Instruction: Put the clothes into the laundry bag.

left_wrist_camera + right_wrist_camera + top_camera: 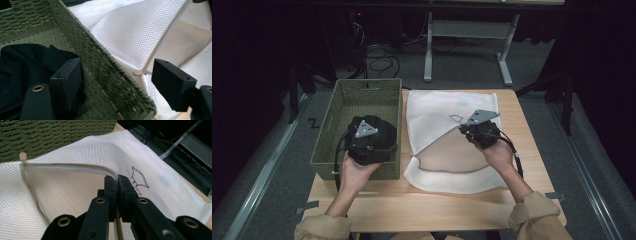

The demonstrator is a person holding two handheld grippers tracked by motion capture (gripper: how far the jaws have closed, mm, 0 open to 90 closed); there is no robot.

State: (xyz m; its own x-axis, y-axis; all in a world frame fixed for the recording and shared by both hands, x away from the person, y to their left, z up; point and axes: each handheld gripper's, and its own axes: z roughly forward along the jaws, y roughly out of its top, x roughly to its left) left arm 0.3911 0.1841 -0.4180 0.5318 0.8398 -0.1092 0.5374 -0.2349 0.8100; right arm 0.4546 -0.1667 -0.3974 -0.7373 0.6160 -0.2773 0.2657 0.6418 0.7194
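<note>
A green woven basket [367, 82] stands on the left of the wooden table, with a black cloth [22, 62] lying inside it. My left gripper [371, 142] hovers over the basket's near right corner. It [117, 72] is open and straddles the basket wall [105, 67], one jaw beside the black cloth and the other over the white mesh bag [130, 30]. Nothing is pinched between its pads. The mesh bag [437, 107] lies flat to the right of the basket. My right gripper [117, 178] is shut on the bag's zipper edge [75, 165], lifting the flap [469, 127].
Bare wood [412, 200] runs along the table's near edge. The basket's right wall almost touches the bag. A small beige zipper end [23, 156] sits at the bag's opening corner. Beyond the far edge are a white desk frame [467, 45] and floor cables [382, 60].
</note>
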